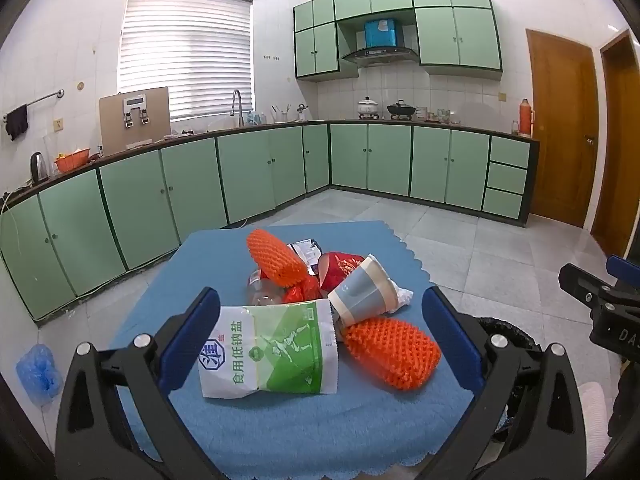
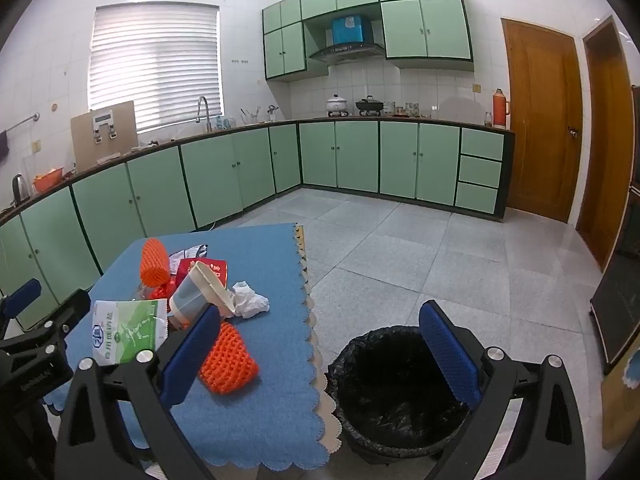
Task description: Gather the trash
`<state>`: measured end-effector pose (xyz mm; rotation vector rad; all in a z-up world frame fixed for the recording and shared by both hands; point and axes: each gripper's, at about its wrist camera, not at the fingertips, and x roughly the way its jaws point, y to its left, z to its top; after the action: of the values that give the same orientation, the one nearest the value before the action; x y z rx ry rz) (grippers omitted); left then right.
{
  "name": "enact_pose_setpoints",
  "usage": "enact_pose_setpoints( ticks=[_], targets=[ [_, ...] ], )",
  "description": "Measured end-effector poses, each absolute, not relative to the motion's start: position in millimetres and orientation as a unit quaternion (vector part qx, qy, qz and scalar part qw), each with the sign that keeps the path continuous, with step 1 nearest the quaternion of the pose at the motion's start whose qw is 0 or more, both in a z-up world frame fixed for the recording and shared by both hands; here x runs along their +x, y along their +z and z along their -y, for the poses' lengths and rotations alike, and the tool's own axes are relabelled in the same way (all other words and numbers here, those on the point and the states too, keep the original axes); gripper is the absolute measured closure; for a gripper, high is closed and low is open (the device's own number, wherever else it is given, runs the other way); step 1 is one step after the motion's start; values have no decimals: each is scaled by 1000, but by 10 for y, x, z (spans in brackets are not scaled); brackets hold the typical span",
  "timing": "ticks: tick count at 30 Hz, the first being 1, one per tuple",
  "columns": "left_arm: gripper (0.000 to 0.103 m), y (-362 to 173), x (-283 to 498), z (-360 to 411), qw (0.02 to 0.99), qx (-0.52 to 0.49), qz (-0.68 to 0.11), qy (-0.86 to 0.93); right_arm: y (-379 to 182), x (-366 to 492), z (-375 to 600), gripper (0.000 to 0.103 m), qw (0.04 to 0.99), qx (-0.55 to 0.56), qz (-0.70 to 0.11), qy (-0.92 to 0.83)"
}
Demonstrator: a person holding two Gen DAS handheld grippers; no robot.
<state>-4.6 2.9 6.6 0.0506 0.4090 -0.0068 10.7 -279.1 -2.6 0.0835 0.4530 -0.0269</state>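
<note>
Two near, forward-facing wrist views, table (image 1: 280, 432) shared.

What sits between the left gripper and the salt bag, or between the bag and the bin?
Nothing visible. The left gripper is open with the salt bag just ahead. The bin stands open past the table's right edge.

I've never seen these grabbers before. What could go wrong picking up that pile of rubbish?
The salt bag lies flat on the blue cloth, so the open left gripper might pinch cloth with it. The paper cup leans on the pile and could roll. The bin sits below the table edge, so a drop could miss.
</note>
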Motion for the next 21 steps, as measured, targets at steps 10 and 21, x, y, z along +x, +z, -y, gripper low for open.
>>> enact_pose_setpoints(
  ticks=[10, 21],
  targets=[
    [5, 59, -48, -18, 979, 27, -202, -3, -27, 108, 2793, 6, 973, 44, -224, -13],
    [5, 97, -46, -17, 979, 28, -201, -1, -32, 113, 2791, 6, 973, 45, -225, -14]
  ],
)
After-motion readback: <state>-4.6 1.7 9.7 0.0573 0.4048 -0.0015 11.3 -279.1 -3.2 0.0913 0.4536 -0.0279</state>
